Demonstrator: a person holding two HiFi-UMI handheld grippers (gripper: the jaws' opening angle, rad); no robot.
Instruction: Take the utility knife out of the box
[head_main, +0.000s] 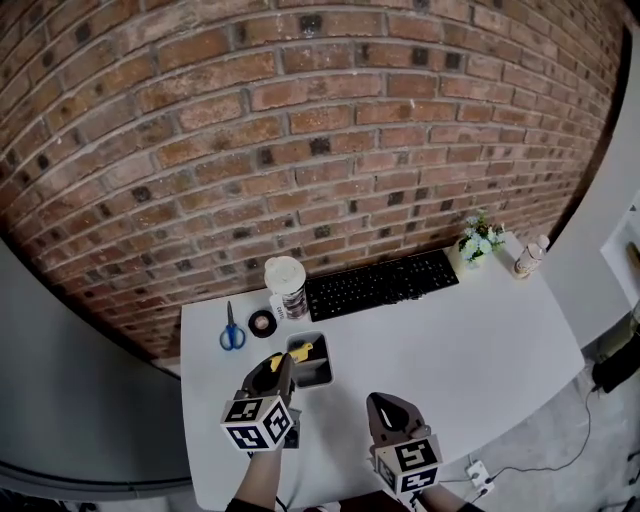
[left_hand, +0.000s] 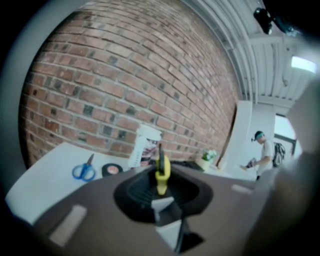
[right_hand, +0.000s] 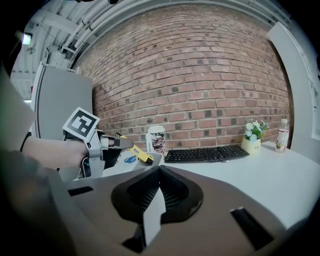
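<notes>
Red brick wall (head_main: 300, 120) rises behind a white tabletop (head_main: 450, 340). Left of centre in the lower frame, the left tool (head_main: 277, 366) is clamped on a yellow-handled utility knife (head_main: 300, 352). The knife's free end juts past the jaws, over an open dark grey rectangular box (head_main: 318, 375). To the lower right, the right tool (head_main: 388, 405) has its jaws together on nothing, apart from the knife.
</notes>
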